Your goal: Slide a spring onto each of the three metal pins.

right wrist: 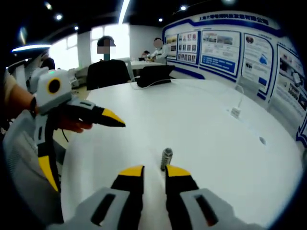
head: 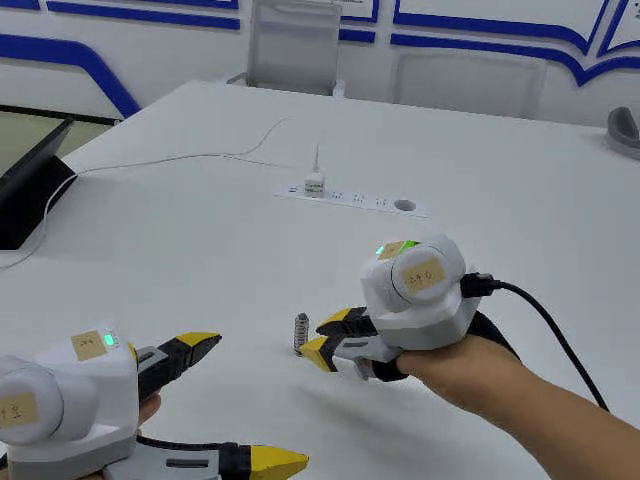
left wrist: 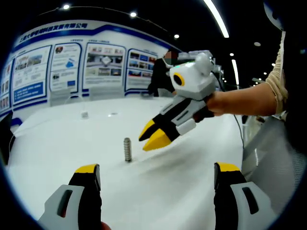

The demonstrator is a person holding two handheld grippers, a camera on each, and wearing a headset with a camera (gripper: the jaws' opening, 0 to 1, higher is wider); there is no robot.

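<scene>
A single small metal spring (head: 301, 332) stands upright on the white table (head: 180, 250), apparently on a pin that I cannot make out. My right gripper (head: 325, 337) lies low on the table with its yellow tips right beside the spring, jaws a narrow gap apart and holding nothing. In the right gripper view the spring (right wrist: 166, 157) stands just past the gripper (right wrist: 154, 171), in line with the right jaw. My left gripper (head: 240, 400) hovers at the near left, open wide and empty. From the left gripper view (left wrist: 157, 168), the spring (left wrist: 127, 149) sits ahead with the right gripper (left wrist: 151, 136) beside it.
A white power strip (head: 350, 197) with a plugged-in adapter (head: 314, 183) lies mid-table, its cable trailing left. A dark screen (head: 30, 185) sits at the left edge. A chair (head: 293, 45) stands behind the far edge. People sit in the background (right wrist: 108, 67).
</scene>
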